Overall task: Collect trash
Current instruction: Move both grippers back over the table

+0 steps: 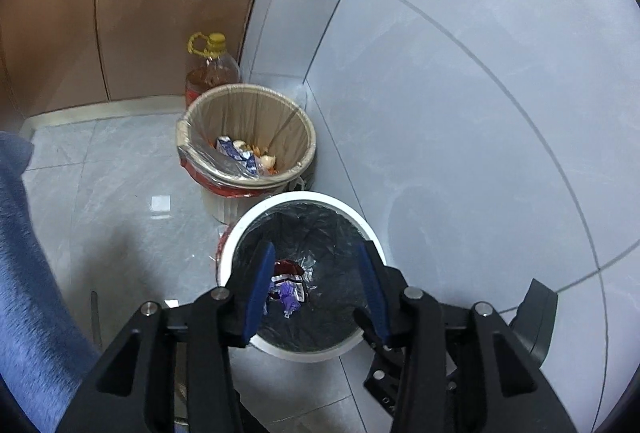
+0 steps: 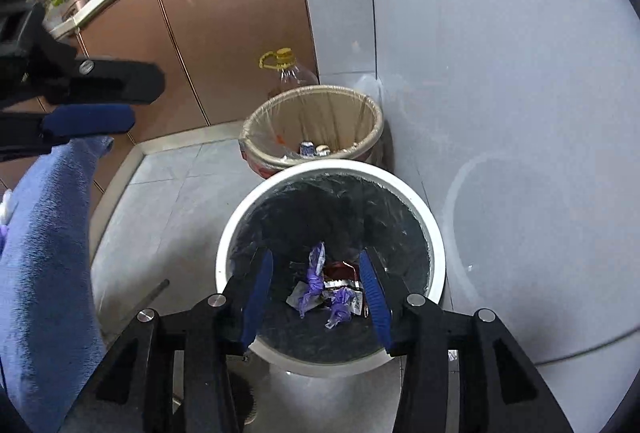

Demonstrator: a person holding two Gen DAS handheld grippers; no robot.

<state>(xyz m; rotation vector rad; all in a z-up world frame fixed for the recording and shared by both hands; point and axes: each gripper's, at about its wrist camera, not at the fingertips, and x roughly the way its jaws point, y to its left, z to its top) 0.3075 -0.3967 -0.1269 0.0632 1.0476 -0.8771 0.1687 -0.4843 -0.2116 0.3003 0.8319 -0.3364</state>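
Observation:
A white bin point(image 1: 340, 205) with a black liner stands on the floor by the wall. In it lie purple wrappers point(image 1: 289, 297) and a red and white packet point(image 1: 289, 272). My left gripper point(image 1: 317, 247) hangs over the bin, open, with nothing between its blue pads. In the right wrist view the same bin point(image 2: 240, 225) holds purple wrappers point(image 2: 340, 303) and a red packet point(image 2: 340, 271). My right gripper point(image 2: 316, 255) is above it, open; one purple wrapper point(image 2: 317, 265) shows between the fingers, untouched. The left gripper point(image 2: 148, 103) shows at the upper left, jaws apart.
Behind the white bin stands a second bin point(image 1: 208, 105) with a beige liner and food scraps. An oil bottle point(image 1: 212, 67) with a yellow cap is in the corner. Brown cabinets point(image 2: 224, 33) run along the left and a grey tiled wall point(image 1: 460, 113) on the right. A blue sleeve point(image 2: 48, 241) fills the left edge.

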